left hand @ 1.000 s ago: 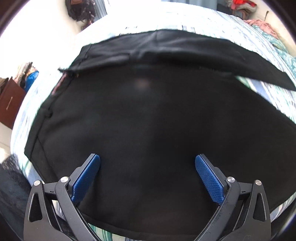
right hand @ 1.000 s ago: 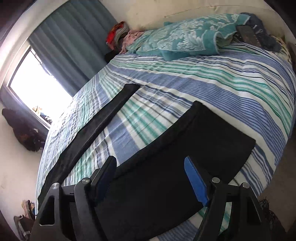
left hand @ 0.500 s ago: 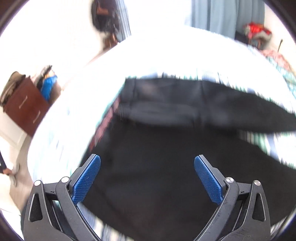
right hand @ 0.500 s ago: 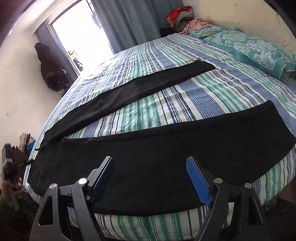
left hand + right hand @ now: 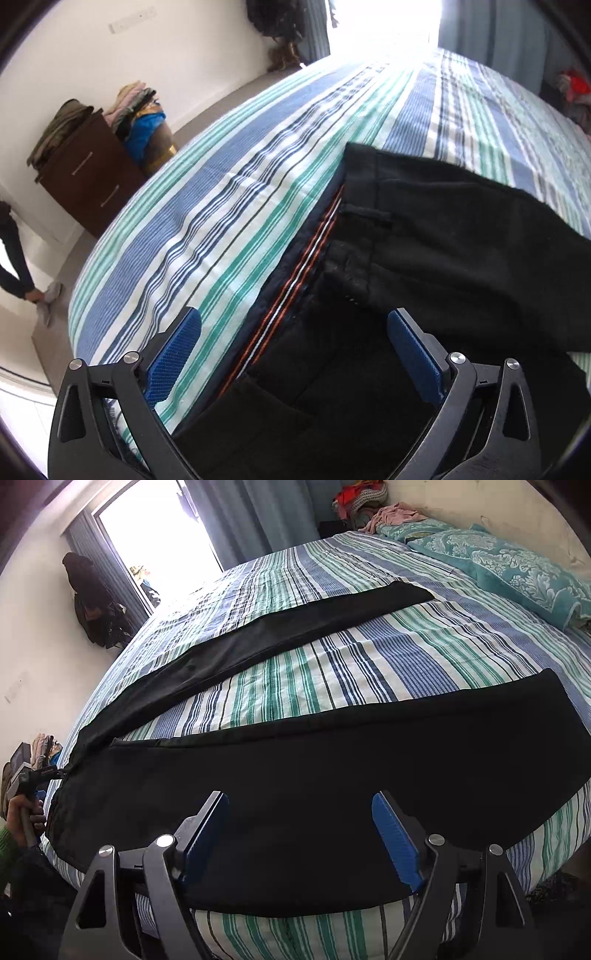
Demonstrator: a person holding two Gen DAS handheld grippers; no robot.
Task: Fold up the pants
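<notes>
Black pants (image 5: 332, 768) lie spread flat on a striped bed, legs apart in a V: the near leg runs along the front edge, the far leg (image 5: 280, 631) stretches toward the pillows. In the left wrist view the waistband (image 5: 295, 280) with its orange-striped lining lies open, the waist part (image 5: 443, 251) beyond it. My left gripper (image 5: 295, 354) is open and empty, hovering over the waistband. My right gripper (image 5: 301, 834) is open and empty above the near leg's middle. The left gripper (image 5: 26, 782) also shows at the waist end in the right wrist view.
The striped bed cover (image 5: 369, 657) fills the space between the legs. Teal pillows (image 5: 517, 568) lie at the far right. A brown drawer chest (image 5: 85, 177) with piled clothes stands beside the bed. A bright window (image 5: 155, 542) and curtains are beyond the bed.
My left gripper swung left and back, from over the pants' seat to the waistband edge. My right gripper moved from the near leg's hem end to its middle. Both stayed open.
</notes>
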